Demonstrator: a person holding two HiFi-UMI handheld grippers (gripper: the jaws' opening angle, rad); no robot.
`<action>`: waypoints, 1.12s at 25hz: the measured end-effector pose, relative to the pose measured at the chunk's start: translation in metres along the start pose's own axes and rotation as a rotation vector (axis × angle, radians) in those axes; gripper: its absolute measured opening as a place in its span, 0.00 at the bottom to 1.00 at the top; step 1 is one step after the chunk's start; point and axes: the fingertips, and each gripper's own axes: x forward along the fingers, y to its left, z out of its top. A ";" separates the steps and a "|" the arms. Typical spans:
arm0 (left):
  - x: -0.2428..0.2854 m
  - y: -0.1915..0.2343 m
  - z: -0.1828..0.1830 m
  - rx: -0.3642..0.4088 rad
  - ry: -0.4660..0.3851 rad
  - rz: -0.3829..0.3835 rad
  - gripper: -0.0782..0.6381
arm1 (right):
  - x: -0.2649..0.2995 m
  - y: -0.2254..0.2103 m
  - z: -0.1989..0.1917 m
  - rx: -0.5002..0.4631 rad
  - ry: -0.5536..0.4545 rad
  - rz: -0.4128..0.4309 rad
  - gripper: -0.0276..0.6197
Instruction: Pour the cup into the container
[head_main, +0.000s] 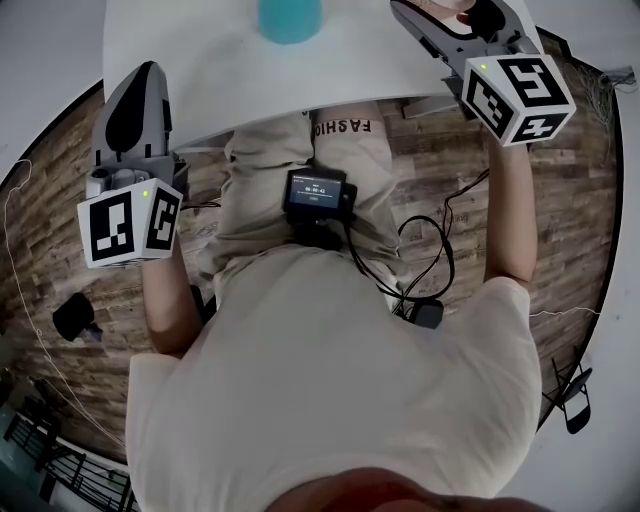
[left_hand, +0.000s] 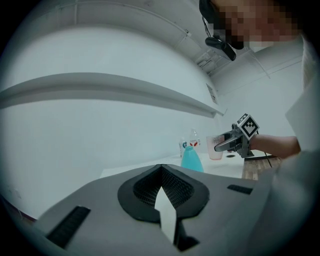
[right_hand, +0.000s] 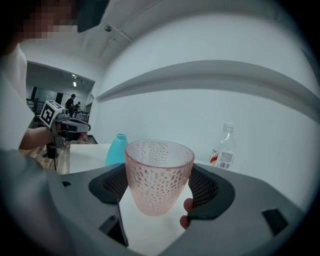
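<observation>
- The right gripper (right_hand: 157, 192) has its jaws closed on the sides of a pink dimpled glass cup (right_hand: 159, 172). One black pad presses each flank, and the cup is upright with its mouth up.
- I cannot tell whether the cup's base rests on the white table (head_main: 200, 60) or hangs just above it. I cannot make out any contents through the glass either.
- The left gripper (left_hand: 162, 192) is empty. Its pads are drawn together with only a thin sliver between them, and it is held off the near edge of the table, well apart from everything.
- The teal container (right_hand: 118, 149) stands on the table to the cup's left, apart from it. It is bottle-shaped and narrows to a small neck.
- A clear plastic bottle (right_hand: 223, 147) with a red label stands on the other side and plays no part here.
- As I read it, the grasp is made but the pour has not begun, since the cup is level and nowhere near the container's mouth.
- The next move calls for lifting the cup and carrying it to the teal container. The rim then has to sit right over that narrow neck before a slow tilt.
- The small opening leaves little room for error, so the idle left gripper could well steady the container.
</observation>
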 end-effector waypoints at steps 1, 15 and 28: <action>0.000 0.000 -0.002 0.000 0.007 0.003 0.13 | 0.000 -0.001 -0.003 0.007 0.001 0.002 0.61; 0.005 -0.002 0.000 0.017 0.015 0.015 0.13 | -0.007 -0.009 -0.012 0.042 -0.019 -0.003 0.61; 0.000 -0.003 0.008 0.008 -0.008 0.002 0.13 | -0.021 -0.011 -0.004 0.033 -0.024 -0.034 0.61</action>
